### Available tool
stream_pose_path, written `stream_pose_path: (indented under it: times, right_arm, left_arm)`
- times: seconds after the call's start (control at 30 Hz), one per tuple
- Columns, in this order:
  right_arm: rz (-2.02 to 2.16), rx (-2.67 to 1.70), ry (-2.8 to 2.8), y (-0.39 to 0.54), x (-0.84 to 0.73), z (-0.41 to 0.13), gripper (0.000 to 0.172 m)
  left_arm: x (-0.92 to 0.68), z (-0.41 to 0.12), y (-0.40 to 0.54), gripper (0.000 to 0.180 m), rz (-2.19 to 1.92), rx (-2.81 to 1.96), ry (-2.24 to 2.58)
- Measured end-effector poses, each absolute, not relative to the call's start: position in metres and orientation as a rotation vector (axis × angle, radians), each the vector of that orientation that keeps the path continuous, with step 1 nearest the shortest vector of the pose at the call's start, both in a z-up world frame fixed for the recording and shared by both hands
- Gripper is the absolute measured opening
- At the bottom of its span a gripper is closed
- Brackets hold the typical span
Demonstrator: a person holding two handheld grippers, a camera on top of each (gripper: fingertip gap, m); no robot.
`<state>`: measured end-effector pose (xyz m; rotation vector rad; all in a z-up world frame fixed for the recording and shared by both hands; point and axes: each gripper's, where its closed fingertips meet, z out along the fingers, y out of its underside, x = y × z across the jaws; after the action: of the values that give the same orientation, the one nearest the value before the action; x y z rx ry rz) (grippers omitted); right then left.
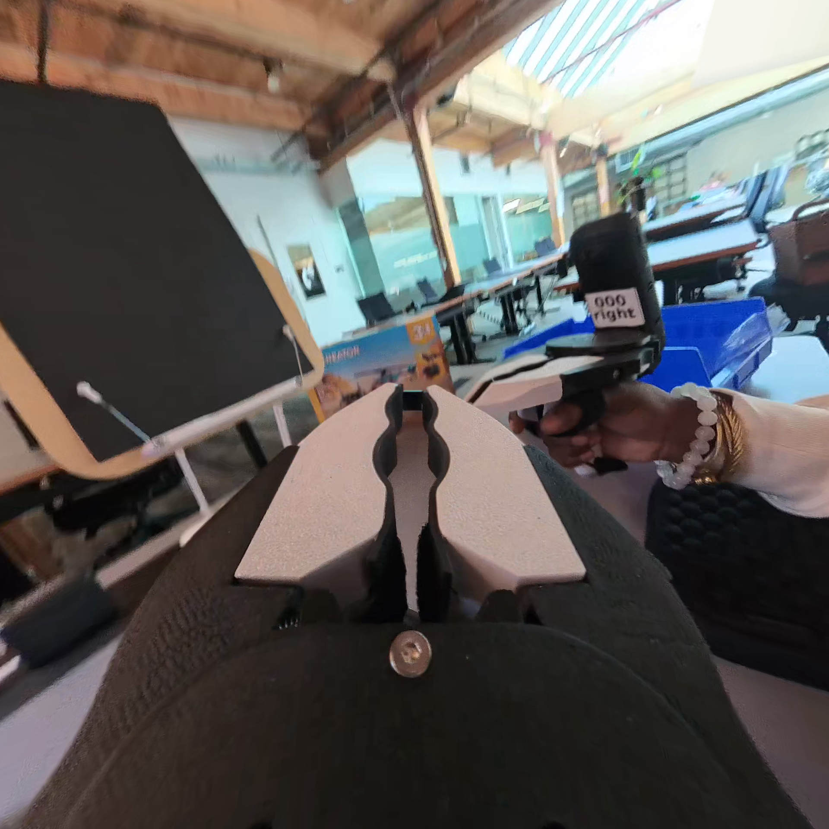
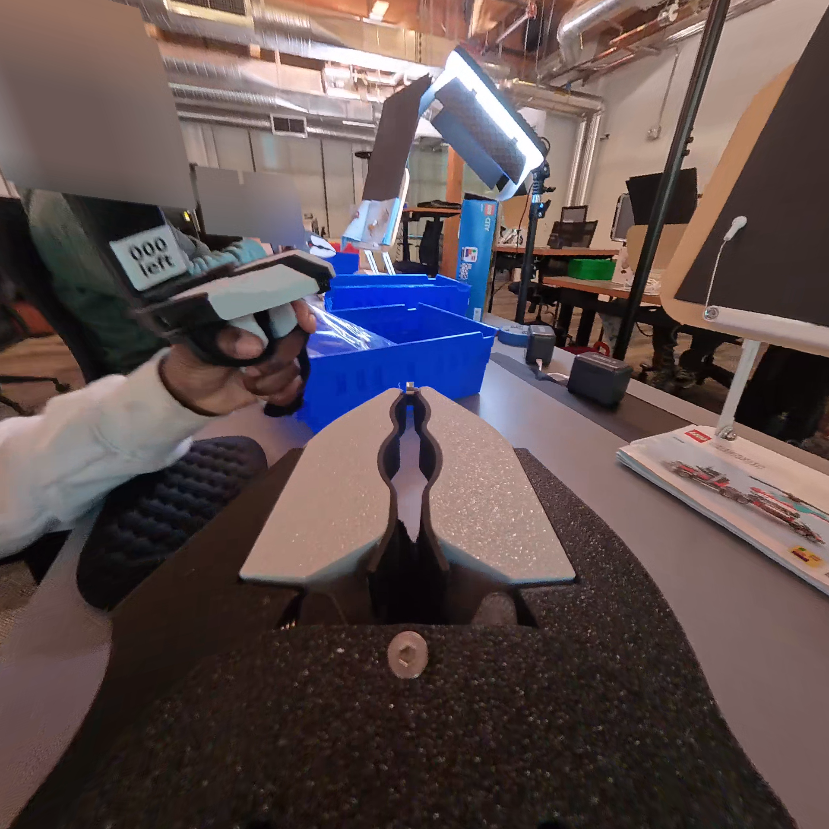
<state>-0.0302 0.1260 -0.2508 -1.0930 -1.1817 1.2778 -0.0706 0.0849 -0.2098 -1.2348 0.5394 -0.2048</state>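
My left gripper is raised above the table, its pads shut on a small black piece at the very fingertips. My right gripper is shut on a tiny light grey piece that sticks out just past its tips, in front of a blue bin. Each gripper is held by a hand in a white sleeve. The right gripper also shows in the left wrist view, just to the right of my left fingertips. The left gripper shows in the right wrist view, up at the left.
A second blue bin stands behind the first, which has a clear plastic bag in it. An instruction booklet and two dark blocks lie on the grey table. A black board on a stand and a toy box are at the left. The left gripper's tips are roughly 8 centimetres from the right gripper's.
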Motion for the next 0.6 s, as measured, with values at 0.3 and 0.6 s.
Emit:
stream_pose_path:
  times: [0.3, 0.6]
  right_arm:
    - [1.145, -1.083, -1.253, 0.119, -0.037, -0.256, 0.003]
    - [1.139, -1.101, -1.242, 0.123, -0.039, -0.26, 0.003]
  left_arm:
    - [-0.17, -0.218, -0.011, 0.008, 0.232, -1.664, 0.328]
    - [-0.243, -0.27, -0.038, 0.009, 0.132, -1.976, 0.088]
